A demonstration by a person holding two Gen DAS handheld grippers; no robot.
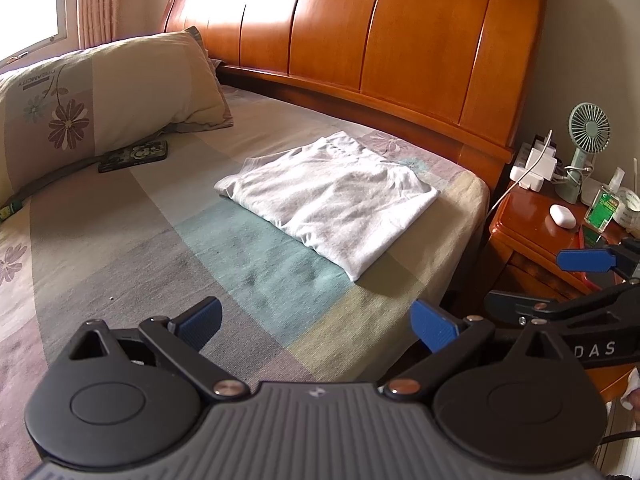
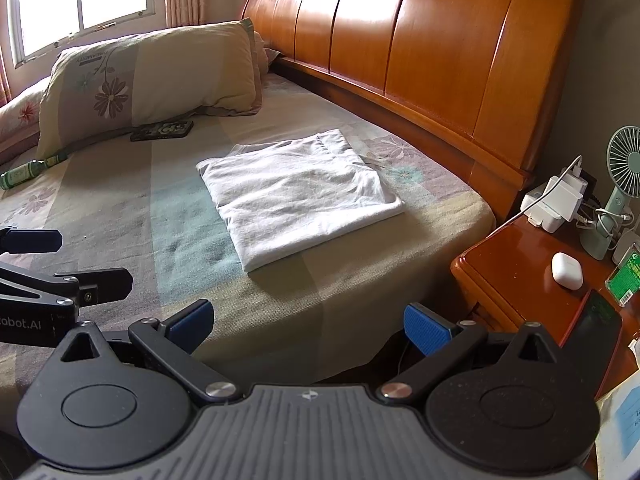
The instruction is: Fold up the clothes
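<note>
A white garment [image 1: 332,200] [image 2: 298,196] lies folded into a flat rectangle on the bed near the wooden headboard. My left gripper [image 1: 316,324] hovers open over the striped sheet, short of the garment, nothing between its blue pads. My right gripper [image 2: 308,326] is open too, above the bed's near edge, and holds nothing. Each gripper shows in the other's view: the right gripper [image 1: 568,280] at the right edge, the left gripper [image 2: 60,264] at the left edge.
A floral pillow [image 1: 100,96] [image 2: 152,76] leans at the back left with a dark phone case [image 1: 134,156] [image 2: 162,131] in front of it. A green bottle [image 2: 28,171] lies on the sheet. The nightstand [image 2: 516,264] on the right holds a fan [image 2: 622,184], chargers, an earbud case [image 2: 566,271] and a phone.
</note>
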